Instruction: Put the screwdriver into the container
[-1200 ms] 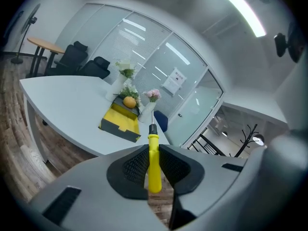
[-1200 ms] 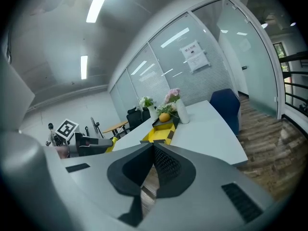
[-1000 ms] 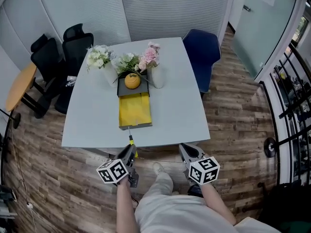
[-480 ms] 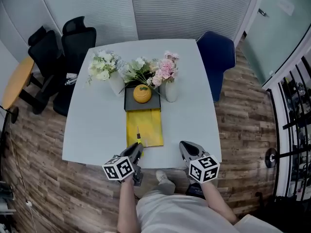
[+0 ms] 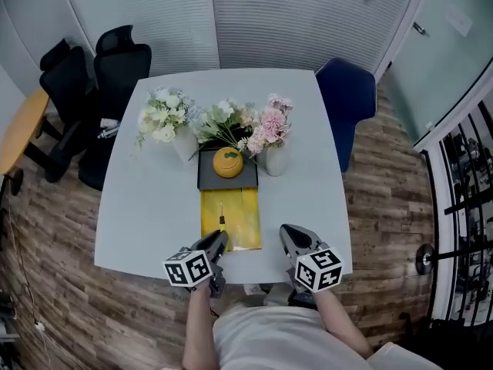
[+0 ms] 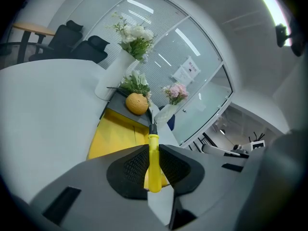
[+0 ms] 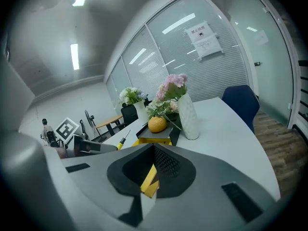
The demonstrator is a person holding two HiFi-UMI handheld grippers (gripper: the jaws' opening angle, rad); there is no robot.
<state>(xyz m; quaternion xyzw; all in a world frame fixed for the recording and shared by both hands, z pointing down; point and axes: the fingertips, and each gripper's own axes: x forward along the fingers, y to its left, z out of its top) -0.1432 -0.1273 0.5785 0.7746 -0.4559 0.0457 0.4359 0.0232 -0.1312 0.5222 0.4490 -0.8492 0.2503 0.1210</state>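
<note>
My left gripper point(image 5: 218, 241) is shut on a yellow-handled screwdriver point(image 5: 221, 221); its handle point(image 6: 153, 163) sticks up between the pads. The shaft points forward over the near end of the yellow container point(image 5: 245, 216), an open tray lying in front of a dark box point(image 5: 209, 177) that holds an orange ball point(image 5: 228, 163). In the left gripper view the container point(image 6: 113, 131) lies just beyond the jaws. My right gripper point(image 5: 286, 234) hovers at the table's near edge, right of the container, jaws together with nothing held. The right gripper view shows the screwdriver point(image 7: 121, 141) to its left.
Three vases of flowers point(image 5: 271, 139) stand round the dark box at mid-table. The pale table point(image 5: 146, 206) has bare areas to the left and right. Black office chairs point(image 5: 96, 75) are at the far left, a blue chair point(image 5: 348, 99) at the far right.
Both grippers came forward from over the floor to the table's near edge. The screwdriver tip, earlier short of the container, now reaches over its near end.
</note>
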